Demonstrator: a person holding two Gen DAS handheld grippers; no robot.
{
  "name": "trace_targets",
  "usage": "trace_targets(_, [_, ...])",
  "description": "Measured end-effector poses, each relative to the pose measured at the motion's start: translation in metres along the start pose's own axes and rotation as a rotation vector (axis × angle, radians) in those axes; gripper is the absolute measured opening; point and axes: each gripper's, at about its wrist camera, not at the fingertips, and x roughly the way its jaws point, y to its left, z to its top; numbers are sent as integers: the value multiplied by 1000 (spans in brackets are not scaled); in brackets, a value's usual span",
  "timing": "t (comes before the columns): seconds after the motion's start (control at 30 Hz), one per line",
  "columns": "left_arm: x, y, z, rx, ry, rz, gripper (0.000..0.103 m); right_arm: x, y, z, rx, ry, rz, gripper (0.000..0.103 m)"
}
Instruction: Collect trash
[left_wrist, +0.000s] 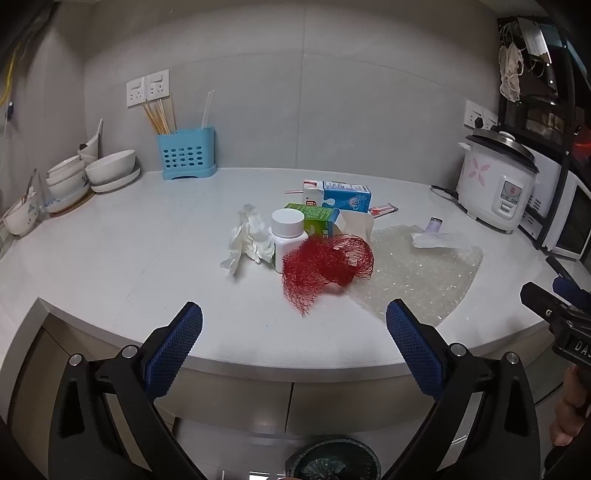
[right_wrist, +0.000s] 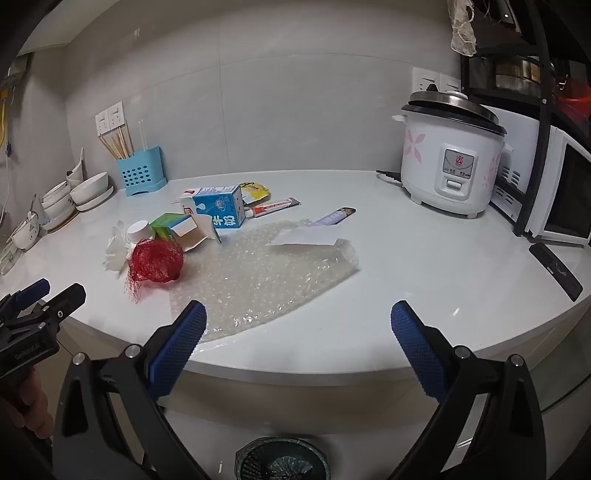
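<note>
Trash lies mid-counter: a red mesh net (left_wrist: 325, 267) (right_wrist: 157, 264), a white pill bottle (left_wrist: 286, 232) (right_wrist: 140, 230), a crumpled white tissue (left_wrist: 247, 238) (right_wrist: 116, 251), a green box (left_wrist: 317, 218) (right_wrist: 173, 225), a blue milk carton (left_wrist: 340, 195) (right_wrist: 219, 208), a bubble wrap sheet (left_wrist: 417, 273) (right_wrist: 266, 269), and small wrappers (right_wrist: 275, 206). A bin (left_wrist: 332, 461) (right_wrist: 282, 459) stands on the floor below. My left gripper (left_wrist: 294, 343) and right gripper (right_wrist: 298, 343) are open and empty, held before the counter's front edge.
A rice cooker (right_wrist: 448, 155) and a microwave (right_wrist: 557, 192) stand at the right. A blue utensil holder (left_wrist: 186, 153) and stacked bowls (left_wrist: 99, 170) stand at the back left. A black remote (right_wrist: 556, 269) lies near the right edge.
</note>
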Motion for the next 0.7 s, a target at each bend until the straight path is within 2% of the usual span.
trace_targets(0.13, [2, 0, -2, 1, -5, -20, 97, 1, 0, -1, 5, 2, 3, 96])
trace_targets(0.7, [-2, 0, -1, 15, -17, 0, 97, 0, -1, 0, 1, 0, 1, 96])
